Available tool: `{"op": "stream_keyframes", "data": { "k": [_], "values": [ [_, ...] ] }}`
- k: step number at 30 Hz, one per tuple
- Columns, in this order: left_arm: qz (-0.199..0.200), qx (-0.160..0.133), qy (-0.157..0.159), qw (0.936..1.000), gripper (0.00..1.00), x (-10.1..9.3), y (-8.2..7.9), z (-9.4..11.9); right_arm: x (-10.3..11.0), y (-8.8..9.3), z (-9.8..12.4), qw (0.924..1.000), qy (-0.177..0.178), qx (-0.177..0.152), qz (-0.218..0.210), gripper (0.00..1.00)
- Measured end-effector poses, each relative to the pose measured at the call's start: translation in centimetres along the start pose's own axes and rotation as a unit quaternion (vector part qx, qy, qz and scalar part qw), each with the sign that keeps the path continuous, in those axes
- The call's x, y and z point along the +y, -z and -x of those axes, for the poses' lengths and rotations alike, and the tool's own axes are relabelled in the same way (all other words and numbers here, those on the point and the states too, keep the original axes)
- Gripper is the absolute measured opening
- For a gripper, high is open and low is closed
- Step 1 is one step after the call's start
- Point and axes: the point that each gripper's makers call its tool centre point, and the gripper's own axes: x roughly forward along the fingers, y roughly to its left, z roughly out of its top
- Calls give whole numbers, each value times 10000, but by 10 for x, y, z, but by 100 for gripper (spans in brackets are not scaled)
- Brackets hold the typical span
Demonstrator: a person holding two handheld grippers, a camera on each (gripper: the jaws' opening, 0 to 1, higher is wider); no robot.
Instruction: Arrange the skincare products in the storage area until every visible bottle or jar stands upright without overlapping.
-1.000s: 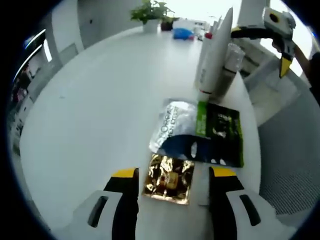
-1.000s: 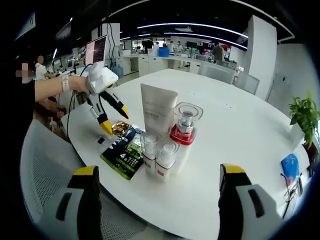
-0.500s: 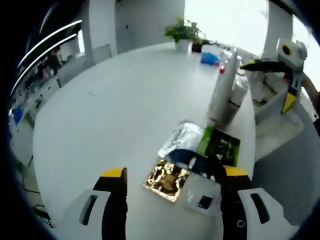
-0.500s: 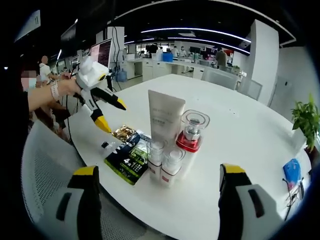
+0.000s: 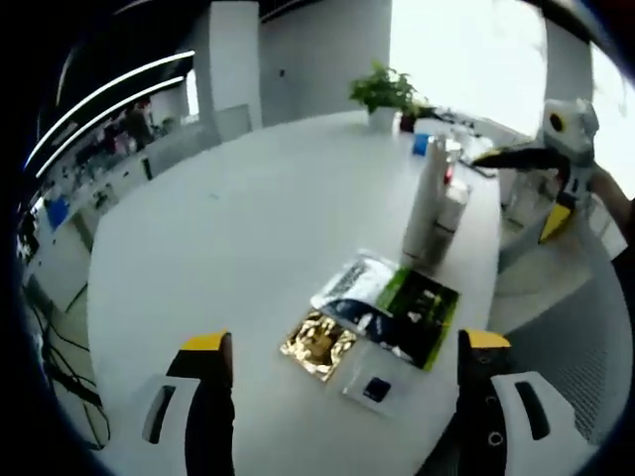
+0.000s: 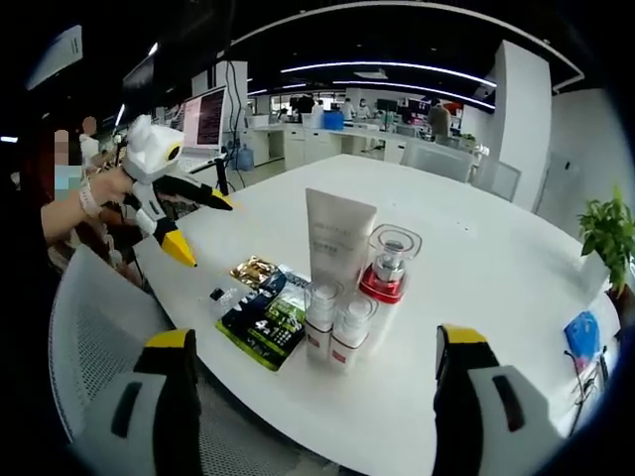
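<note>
Standing upright, the bottles [image 6: 349,297] lie beyond both gaping tongs [image 6: 310,382].

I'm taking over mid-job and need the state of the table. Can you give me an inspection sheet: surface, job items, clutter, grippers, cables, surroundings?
Surface: white round table, mostly bare.
Job's things: white tube, red-based pump bottle and two small clear-capped bottles, all upright in a tight cluster near the table edge.
Clutter: flat sachets beside the cluster: gold sachet, silver sachet, green-black sachet, small clear packet; some overlap.
Grippers: left gripper open, above the table edge, holding nothing; right gripper open, off the table, holding nothing.
Cables: cables on the floor beside the table.
Surroundings: potted plant, blue item, mesh chair, office desks behind.
</note>
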Motion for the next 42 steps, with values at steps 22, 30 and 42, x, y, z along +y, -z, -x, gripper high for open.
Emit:
{"op": "stream_keyframes", "data": {
  "k": [22,30,42],
  "values": [
    [390,-499,-698,9955,97,-15,5,52,6,5,17,9996,126,-200,-174,100],
    [518,-471,-995,9926,97,-15,14,69,8,4,19,9997,115,-159,-113,100],
    [745,-558,-1170,9888,97,-20,19,74,8,4,21,9998,109,-137,-72,100]
  ]
}}
